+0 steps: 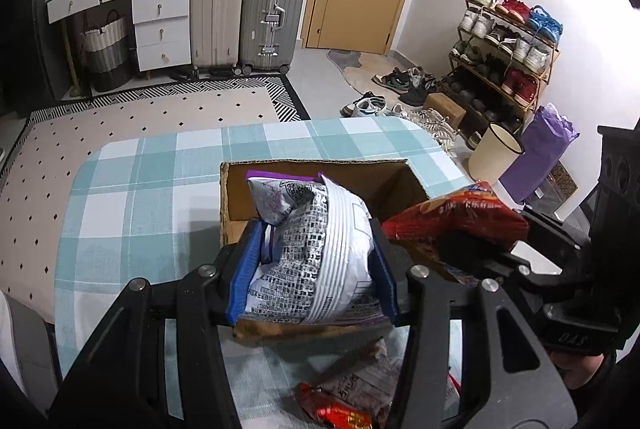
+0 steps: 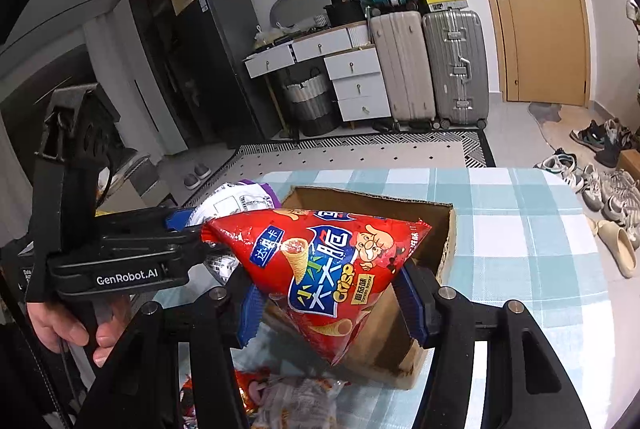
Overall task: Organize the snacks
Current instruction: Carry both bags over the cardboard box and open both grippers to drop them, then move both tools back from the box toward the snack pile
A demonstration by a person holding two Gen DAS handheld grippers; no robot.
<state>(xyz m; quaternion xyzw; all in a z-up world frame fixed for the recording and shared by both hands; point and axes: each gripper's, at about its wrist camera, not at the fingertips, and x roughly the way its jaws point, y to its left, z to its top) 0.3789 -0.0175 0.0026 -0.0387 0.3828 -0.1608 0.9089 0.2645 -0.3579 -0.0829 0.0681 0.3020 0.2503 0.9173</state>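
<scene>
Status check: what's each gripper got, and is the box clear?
Left gripper shut on white-purple bag. Right gripper shut on red bag. Both over cardboard box. Nothing blocking.

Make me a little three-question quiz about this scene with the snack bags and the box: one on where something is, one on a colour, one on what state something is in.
1. Where does the cardboard box stand?
A. on the checked tablecloth
B. on the floor by the shoes
C. on top of a suitcase

2. What colour is the snack bag in the right gripper?
A. green
B. red
C. yellow

3. What is the left gripper doing?
A. hanging open with nothing in it
B. lying on the table
C. clamped on a white and purple bag

Answers: 1 A, the box sits on the blue and white checks. 2 B, the right wrist view shows a red packet between the blue pads. 3 C, the left wrist view shows both pads pressed against the printed white bag.
</scene>
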